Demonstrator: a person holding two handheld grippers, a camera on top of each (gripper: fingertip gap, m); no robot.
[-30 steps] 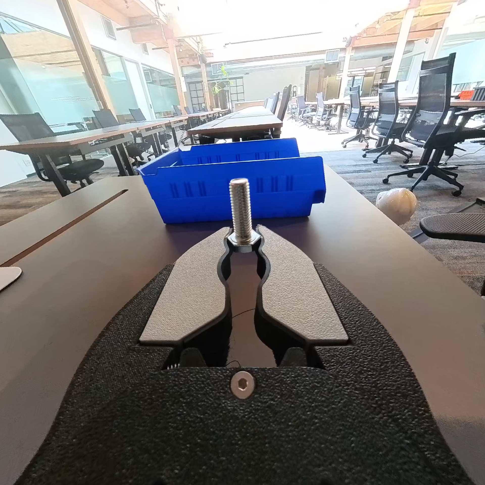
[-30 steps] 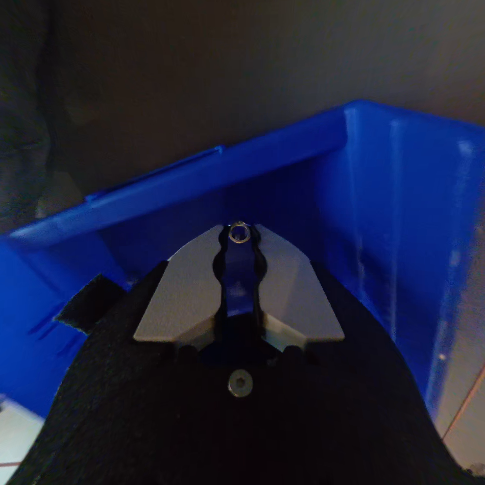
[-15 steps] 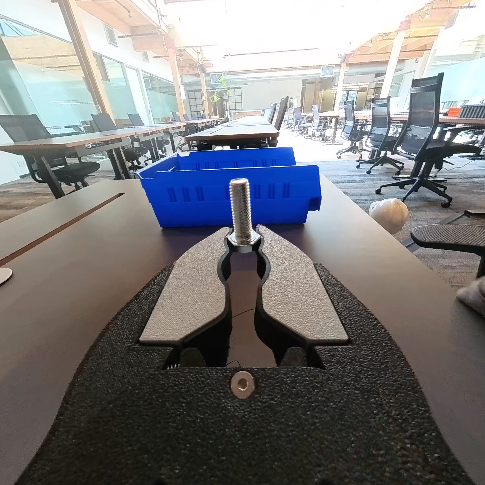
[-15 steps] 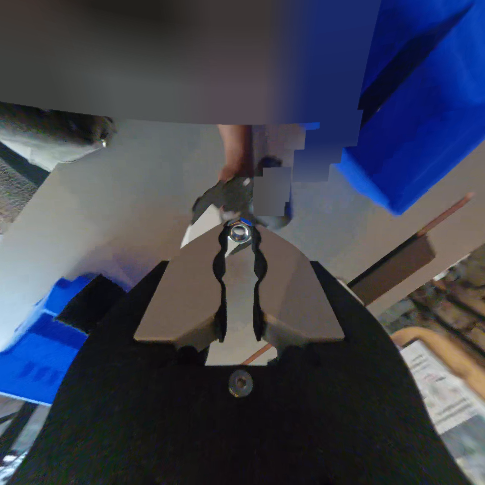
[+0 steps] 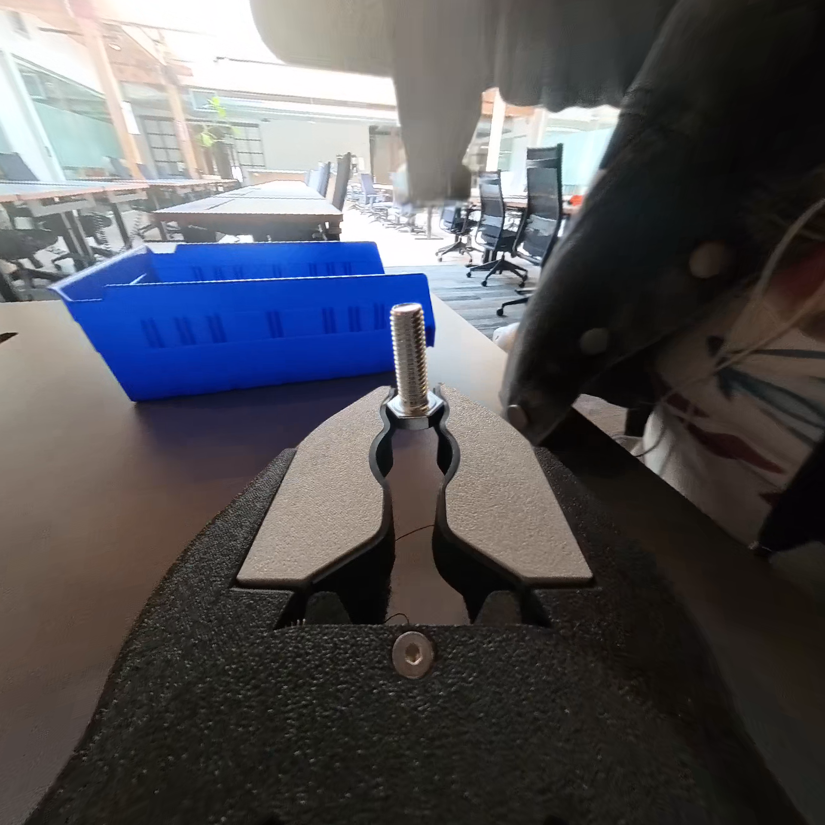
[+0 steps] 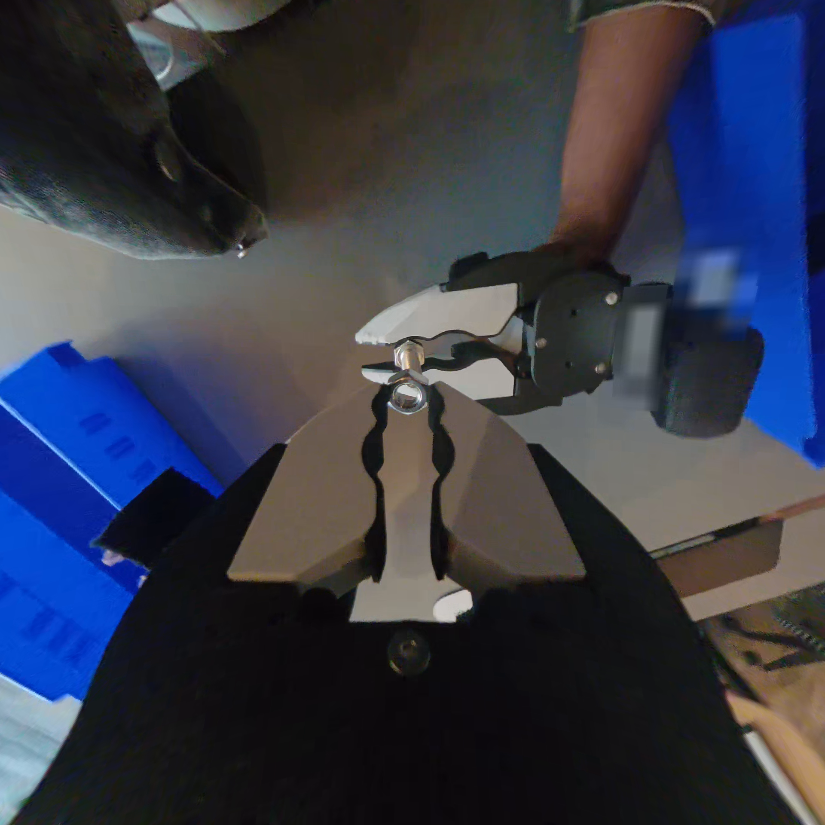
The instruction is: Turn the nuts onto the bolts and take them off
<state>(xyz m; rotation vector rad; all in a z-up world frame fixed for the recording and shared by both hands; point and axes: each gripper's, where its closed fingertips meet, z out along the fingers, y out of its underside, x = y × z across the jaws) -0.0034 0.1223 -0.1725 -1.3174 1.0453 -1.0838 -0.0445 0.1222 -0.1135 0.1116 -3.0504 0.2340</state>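
My left gripper [image 5: 414,408] is shut on the hex head of a silver bolt [image 5: 408,352], which stands upright with its threaded end free. My right gripper [image 6: 407,389] is shut on a small silver nut [image 6: 407,398] and looks down from above. In the right wrist view the nut sits in line over the bolt [image 6: 403,355] held by the left gripper [image 6: 379,352]. In the left wrist view a blurred grey part of the right gripper [image 5: 428,111] hangs above the bolt, and the nut is hidden.
Blue bins [image 5: 245,330] stand on the dark table [image 5: 89,491] behind the bolt. In the right wrist view one blue bin [image 6: 67,491] lies left and another [image 6: 750,201] right. A person's dark jacket [image 5: 669,223] is close on the right. The gap from one gripper's tips to the other's is roughly 7 cm.
My right gripper came out of the blue bin with the nut and moved over the bolt in the left gripper. The left gripper kept its hold and shifted slightly.
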